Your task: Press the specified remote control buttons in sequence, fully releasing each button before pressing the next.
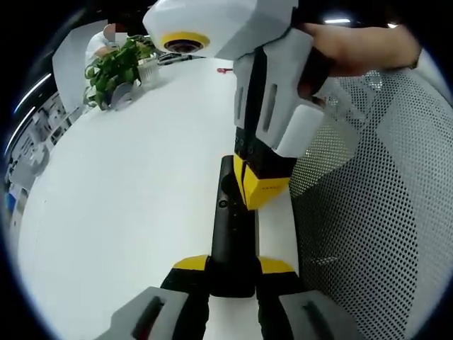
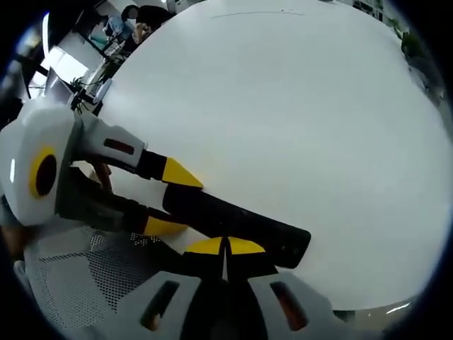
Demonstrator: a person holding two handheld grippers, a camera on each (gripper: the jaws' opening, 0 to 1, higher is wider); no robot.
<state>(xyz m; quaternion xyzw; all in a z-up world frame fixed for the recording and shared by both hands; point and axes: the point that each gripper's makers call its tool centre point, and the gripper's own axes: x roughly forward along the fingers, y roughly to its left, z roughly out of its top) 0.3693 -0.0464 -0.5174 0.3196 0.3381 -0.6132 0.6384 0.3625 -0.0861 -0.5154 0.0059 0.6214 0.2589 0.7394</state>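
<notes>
The black remote control (image 1: 232, 234) is being held at its near end between the closed jaws of the left gripper (image 1: 233, 273), lying on the white table (image 1: 127, 212) beside a mesh chair (image 1: 375, 212). Its long axis is running straight away from that gripper. The right gripper (image 1: 260, 193), tips pinched together (nothing held), is being lowered onto the remote's middle, tips seemingly touching it.
</notes>
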